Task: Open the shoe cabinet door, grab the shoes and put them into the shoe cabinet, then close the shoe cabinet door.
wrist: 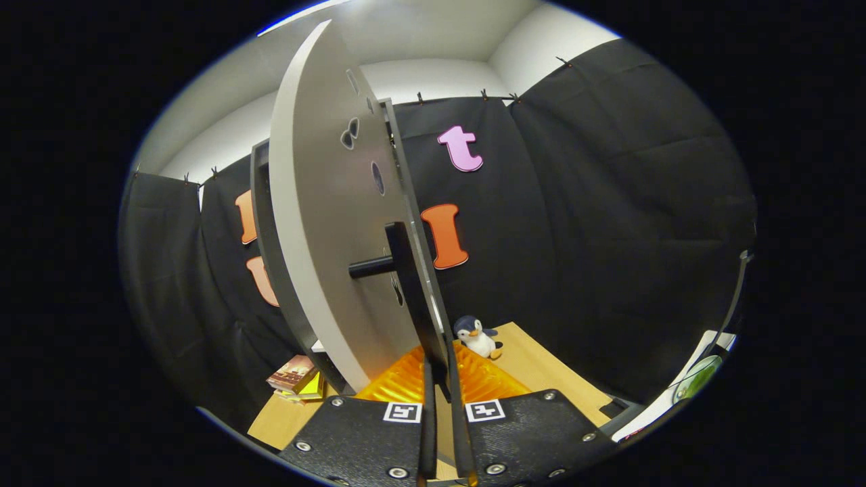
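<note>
tongs (444, 412) | two black textured plates | silver screws | square black-and-white marker on each

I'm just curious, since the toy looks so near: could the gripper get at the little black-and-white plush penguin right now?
Probably not yet. The gripper has its jaws closed on the black bar handle of the grey cabinet door; the plush penguin sits beyond it.

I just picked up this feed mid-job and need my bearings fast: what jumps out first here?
The big white cabinet door stands edge-on just ahead, swung open, and the gripper has its fingers closed on the lower end of the door's black handle. Beyond the fingers an orange ridged mat lies on the wooden table, with a small toy penguin at its far edge.
</note>
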`<state>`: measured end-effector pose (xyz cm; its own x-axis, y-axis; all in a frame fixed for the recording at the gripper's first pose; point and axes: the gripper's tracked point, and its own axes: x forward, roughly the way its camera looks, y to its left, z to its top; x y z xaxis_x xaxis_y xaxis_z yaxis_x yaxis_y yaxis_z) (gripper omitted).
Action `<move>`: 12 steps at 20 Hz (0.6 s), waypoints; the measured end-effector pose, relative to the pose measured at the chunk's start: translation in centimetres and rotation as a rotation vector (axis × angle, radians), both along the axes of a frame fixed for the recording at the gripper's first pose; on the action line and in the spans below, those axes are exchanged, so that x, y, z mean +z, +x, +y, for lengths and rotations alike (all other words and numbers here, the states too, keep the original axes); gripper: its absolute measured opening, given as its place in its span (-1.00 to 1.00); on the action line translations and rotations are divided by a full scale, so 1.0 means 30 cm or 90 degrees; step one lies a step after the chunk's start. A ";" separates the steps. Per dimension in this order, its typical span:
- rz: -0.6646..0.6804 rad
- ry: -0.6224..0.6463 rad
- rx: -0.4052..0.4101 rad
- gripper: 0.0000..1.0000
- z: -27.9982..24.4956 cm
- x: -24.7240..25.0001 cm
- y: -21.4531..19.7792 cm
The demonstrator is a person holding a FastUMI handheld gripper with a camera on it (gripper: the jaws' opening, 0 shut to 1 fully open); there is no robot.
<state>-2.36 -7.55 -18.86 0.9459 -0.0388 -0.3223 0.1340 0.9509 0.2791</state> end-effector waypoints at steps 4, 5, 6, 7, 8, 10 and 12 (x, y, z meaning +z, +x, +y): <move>-0.012 -0.004 0.011 -0.80 -0.022 0.000 0.001; -0.011 -0.002 0.008 -0.80 -0.038 -0.002 0.001; -0.009 0.002 0.007 -0.79 -0.044 -0.005 0.003; -0.009 0.007 0.007 -0.78 -0.047 -0.003 0.003; -0.005 0.013 0.010 -0.78 -0.053 -0.009 0.000; -0.005 0.001 0.018 -0.80 -0.053 -0.009 0.003; -0.001 -0.002 0.020 -0.80 -0.056 -0.011 0.002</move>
<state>-2.30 -9.22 -19.21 0.9471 -0.0103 -0.3207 0.1042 0.9553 0.2768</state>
